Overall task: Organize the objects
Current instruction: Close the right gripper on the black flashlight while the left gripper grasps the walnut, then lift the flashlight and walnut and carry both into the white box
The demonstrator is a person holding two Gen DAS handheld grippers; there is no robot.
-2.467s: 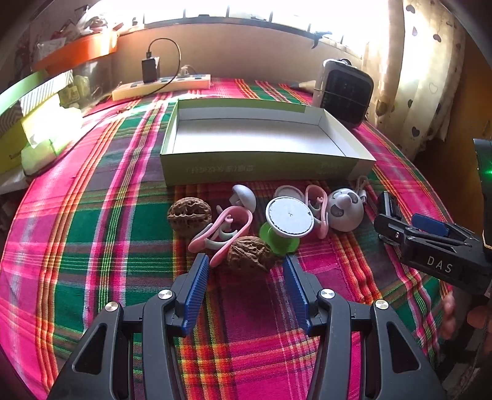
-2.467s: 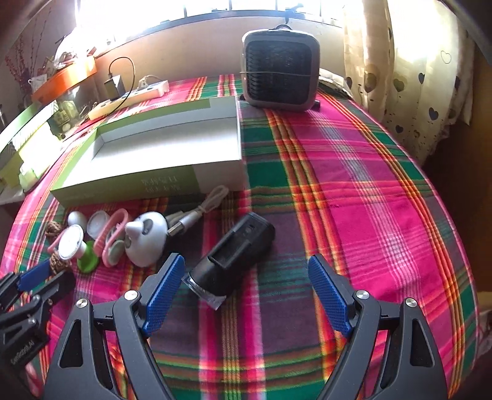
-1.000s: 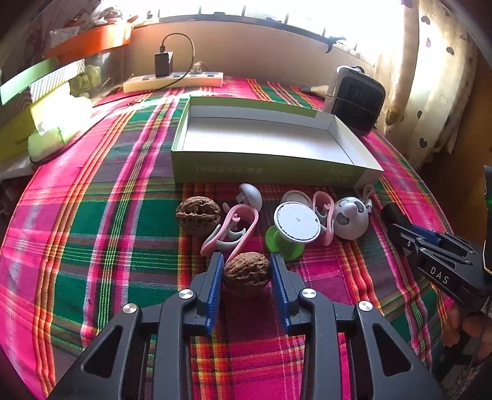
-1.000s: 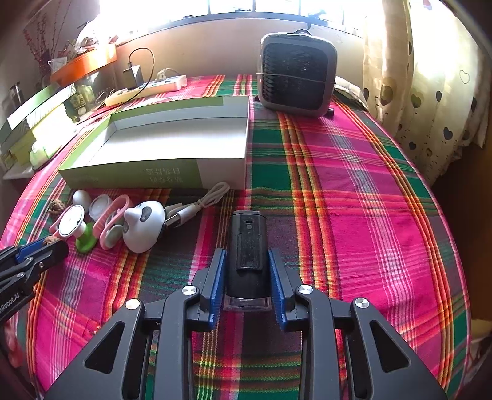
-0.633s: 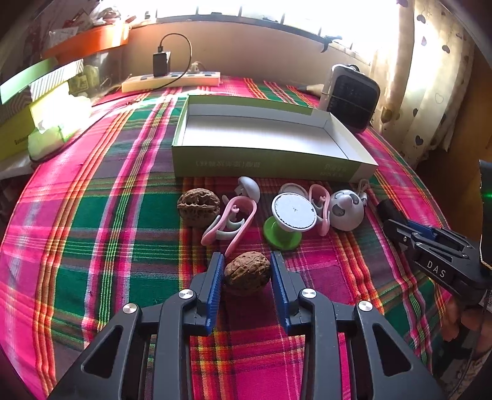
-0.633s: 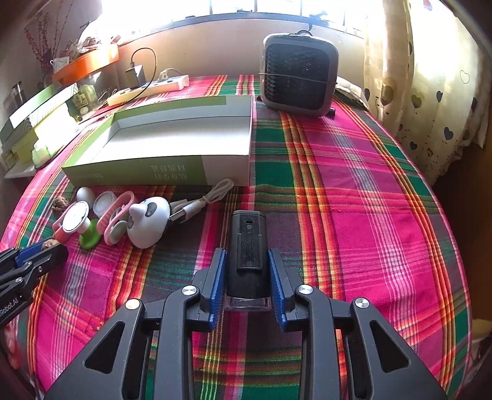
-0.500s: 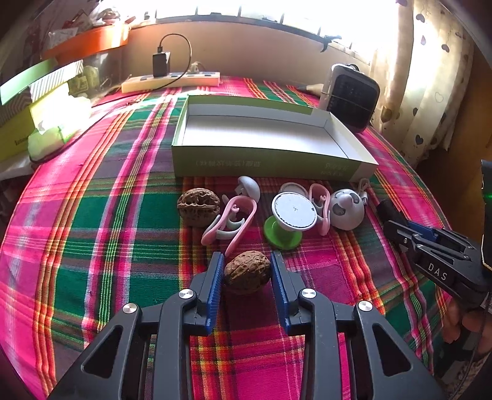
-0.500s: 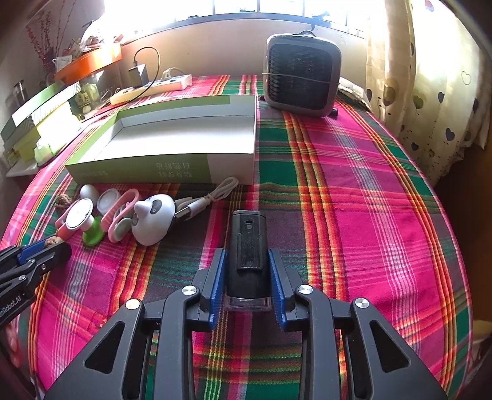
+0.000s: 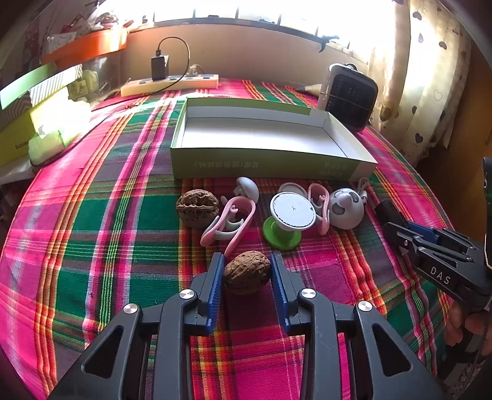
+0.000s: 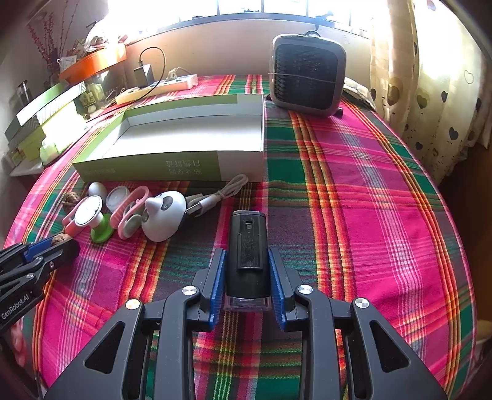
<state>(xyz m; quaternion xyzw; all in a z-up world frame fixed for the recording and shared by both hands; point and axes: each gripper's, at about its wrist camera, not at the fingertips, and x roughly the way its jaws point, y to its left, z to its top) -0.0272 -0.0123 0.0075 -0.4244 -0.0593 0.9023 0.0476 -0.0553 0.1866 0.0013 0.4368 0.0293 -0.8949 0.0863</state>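
Strong daylight floods in through the window [image 9: 276, 12] behind the green box [image 9: 264, 163], blowing out to white glare. Below it colours stay vivid and sharp. Fisheye bending curves the edges into dark corners.

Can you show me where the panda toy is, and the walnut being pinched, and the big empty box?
panda toy [image 10: 164, 220]: right wrist view, on its white body.
walnut [image 9: 247, 272]: left wrist view, on its wrinkled shell.
box [image 9: 246, 163]: left wrist view, on its green front wall.
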